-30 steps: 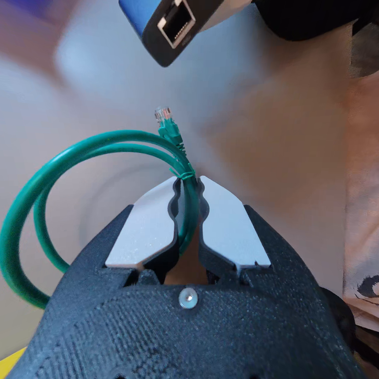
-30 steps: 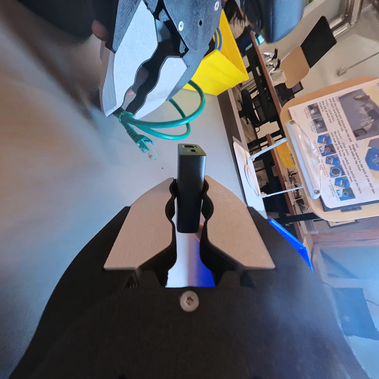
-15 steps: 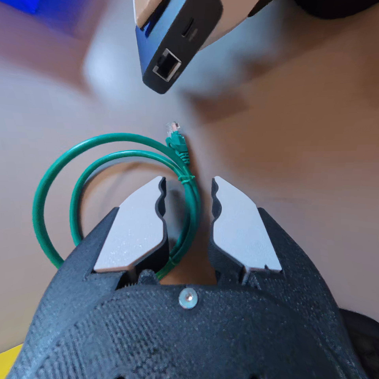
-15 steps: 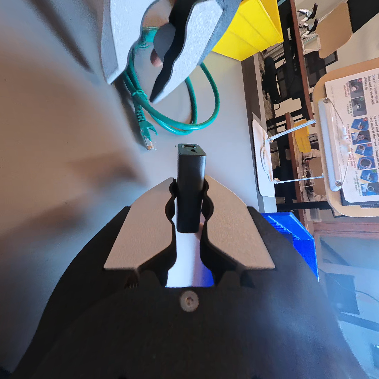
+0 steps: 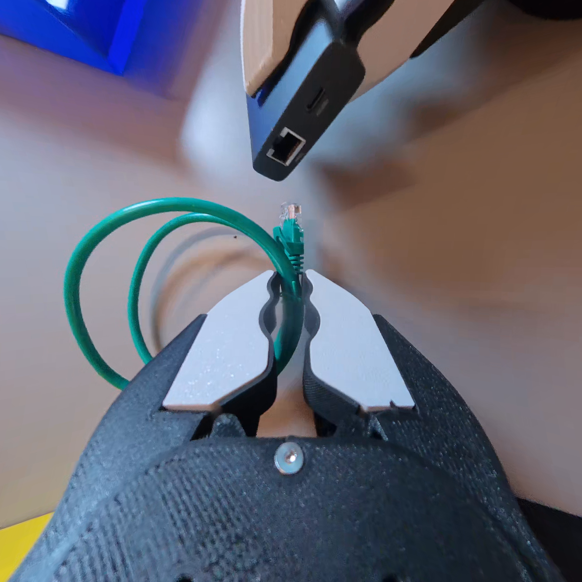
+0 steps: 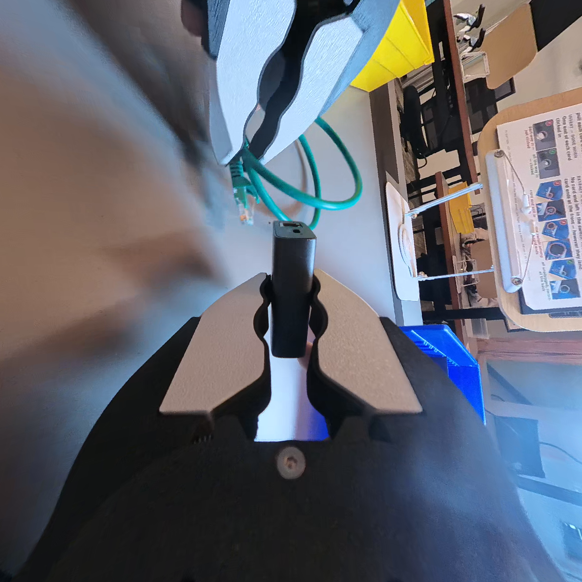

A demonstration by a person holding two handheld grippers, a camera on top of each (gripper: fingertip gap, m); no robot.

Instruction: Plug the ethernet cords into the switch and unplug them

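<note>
My left gripper [image 5: 290, 277] is shut on a coiled green ethernet cord [image 5: 94, 271], gripping it just behind its clear plug [image 5: 290, 212], which points forward. My right gripper [image 6: 291, 278] is shut on a small black switch [image 6: 291, 283]. In the left wrist view the switch [image 5: 302, 104] hangs just above the plug, its ethernet port [image 5: 286, 146] facing the camera, a small gap between plug and port. In the right wrist view the left gripper [image 6: 241, 154] comes from the top, with the plug [image 6: 245, 211] just left of the switch's end.
A grey table [image 6: 343, 239] lies under both grippers. A blue bin [image 5: 63, 31] and a yellow bin [image 6: 396, 50] stand at its edges. A white stand [image 6: 403, 245], a clipboard with a printed sheet [image 6: 544, 204] and chairs lie beyond the table edge. The tips of one gripper are about 8 centimeters away from the tips of the other.
My left gripper opened half a second ago with the cord lying on the table, then shut on it closer to the plug and lifted it. The plug now sits nearer the switch's port.
</note>
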